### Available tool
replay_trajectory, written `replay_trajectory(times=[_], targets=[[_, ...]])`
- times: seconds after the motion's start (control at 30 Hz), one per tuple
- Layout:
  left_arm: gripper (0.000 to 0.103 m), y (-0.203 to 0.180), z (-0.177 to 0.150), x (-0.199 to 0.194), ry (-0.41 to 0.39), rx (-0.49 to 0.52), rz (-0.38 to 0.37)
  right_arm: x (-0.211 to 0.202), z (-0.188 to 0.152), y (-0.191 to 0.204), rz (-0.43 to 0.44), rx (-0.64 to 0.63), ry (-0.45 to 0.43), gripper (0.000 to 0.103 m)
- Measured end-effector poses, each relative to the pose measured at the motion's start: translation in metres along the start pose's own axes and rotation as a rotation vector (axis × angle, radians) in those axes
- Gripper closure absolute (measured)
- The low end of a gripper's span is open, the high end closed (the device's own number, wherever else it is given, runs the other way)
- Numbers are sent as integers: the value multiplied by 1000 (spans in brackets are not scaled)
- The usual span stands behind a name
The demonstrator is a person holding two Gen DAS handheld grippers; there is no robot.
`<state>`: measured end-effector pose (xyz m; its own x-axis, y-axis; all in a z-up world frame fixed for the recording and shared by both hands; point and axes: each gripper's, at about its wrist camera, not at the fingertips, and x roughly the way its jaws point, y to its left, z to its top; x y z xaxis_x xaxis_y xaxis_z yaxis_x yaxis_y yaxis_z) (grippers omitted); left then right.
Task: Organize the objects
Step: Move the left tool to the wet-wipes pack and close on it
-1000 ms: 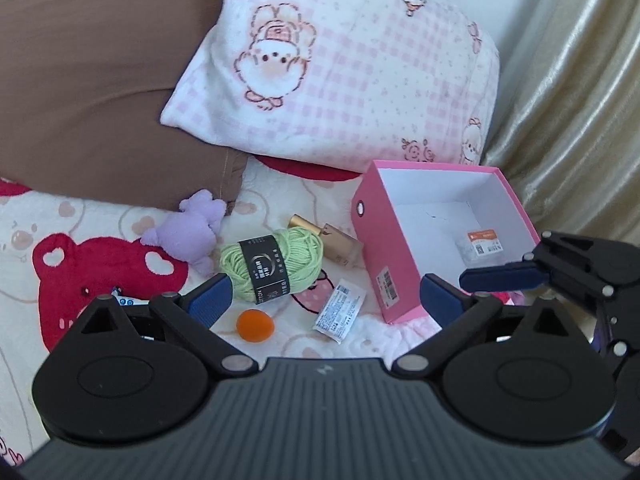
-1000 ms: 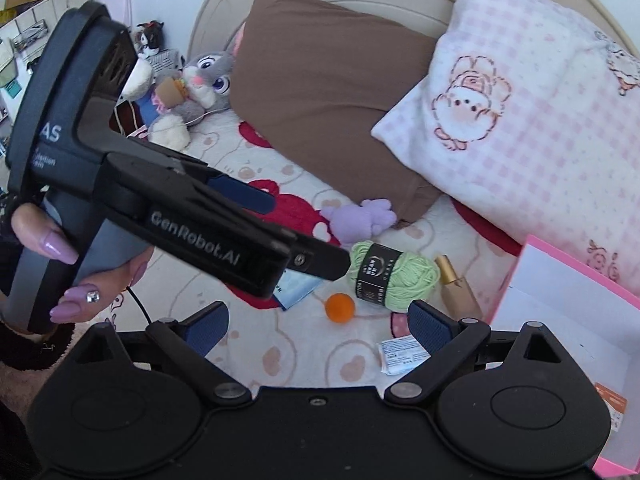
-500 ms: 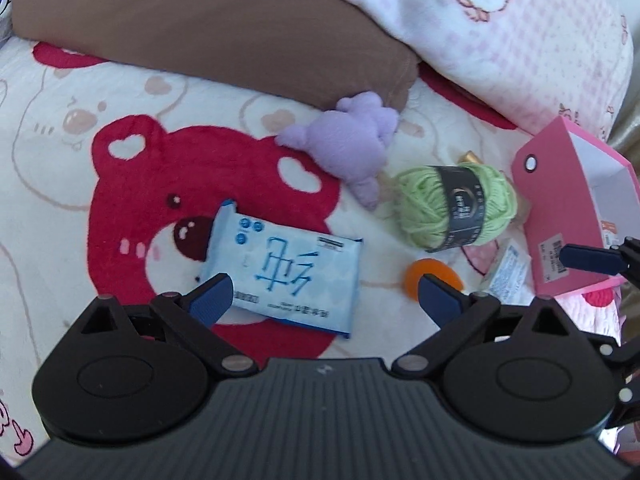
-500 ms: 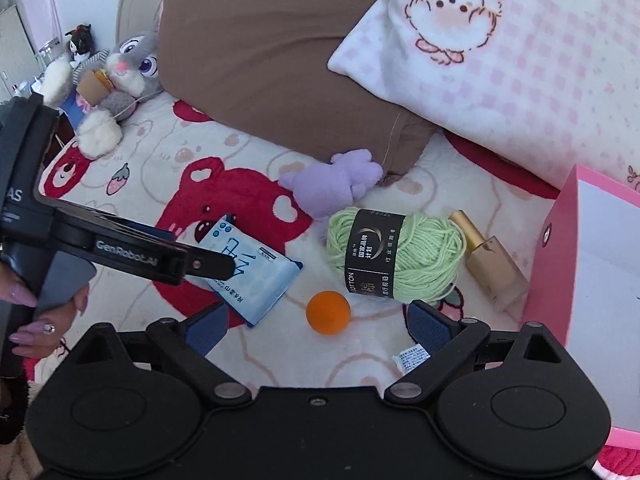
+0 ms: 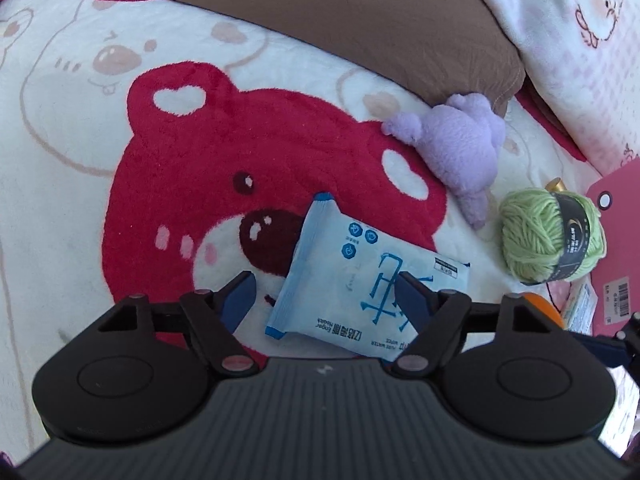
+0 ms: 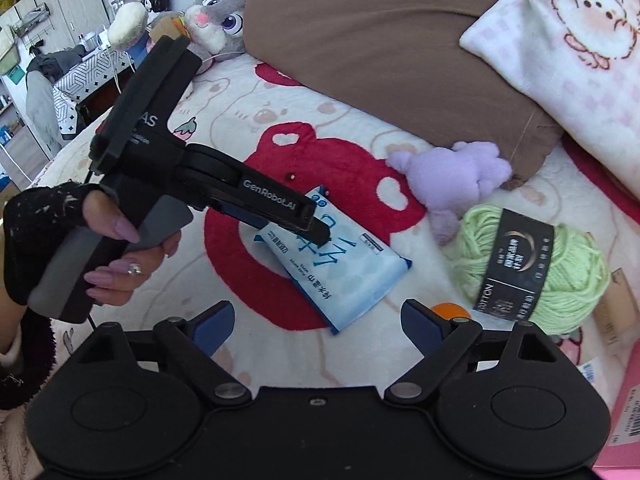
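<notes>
The left tongs [image 5: 326, 294], just narrowed yet unclenched, are placed over the wipes pack [image 5: 360, 276] on the bed [image 5: 72, 128]; the right tongs [image 6: 318, 322] are released.

A bed with a bear-print blanket [image 5: 100, 128], a brown pillow [image 6: 380, 40], and cluttered shelving [image 6: 24, 40] beyond.

The left tool [image 6: 316, 226] is matte black with a grey grip, white "GenRobot.AI" lettering along its arm and blue finger pads. The left hand [image 6: 116, 256] wears a black fuzzy fingerless sleeve, long mauve nails and a ring. The right tool [image 6: 316, 320] shows black ribbed housing, round pivot discs, silver screws and blue pads.
</notes>
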<state>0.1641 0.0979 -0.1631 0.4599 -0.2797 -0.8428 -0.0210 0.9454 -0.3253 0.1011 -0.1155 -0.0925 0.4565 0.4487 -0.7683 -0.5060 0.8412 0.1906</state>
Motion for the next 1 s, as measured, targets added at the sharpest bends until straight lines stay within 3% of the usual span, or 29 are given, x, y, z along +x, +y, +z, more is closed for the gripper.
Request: replay_trajectory(times=[0.07, 0.13, 0.17, 0.2, 0.4, 0.5, 0.7, 0.83, 0.9, 1.0], targets=[[27, 1, 0, 5, -50, 10, -17, 17, -7, -5, 67, 90, -1, 13], [31, 1, 0, 6, -72, 0, -21, 34, -14, -10, 65, 189, 17, 17], [42, -2, 1, 5, -79, 13, -31, 39, -18, -11, 61, 212, 11, 18], [53, -4, 2, 4, -74, 22, -48, 42, -21, -12, 58, 225, -2, 20], [67, -4, -6, -10, 30, -30, -81, 52, -25, -14, 10, 228, -15, 33], [67, -6, -17, -18, 46, -40, -114, 47, -28, -15, -12, 216, -4, 39], [66, -12, -42, -19, 94, -47, -129, 30, -36, -12, -20, 191, 34, 39], [66, -21, -43, -18, 91, 1, -79, 23, -40, -9, -6, 180, 29, 34], [64, -19, -44, -16, 98, -23, -81, 26, -39, -10, -16, 196, 21, 24], [63, -17, -44, -14, 103, -51, -88, 39, -36, -21, -41, 279, 52, 23]])
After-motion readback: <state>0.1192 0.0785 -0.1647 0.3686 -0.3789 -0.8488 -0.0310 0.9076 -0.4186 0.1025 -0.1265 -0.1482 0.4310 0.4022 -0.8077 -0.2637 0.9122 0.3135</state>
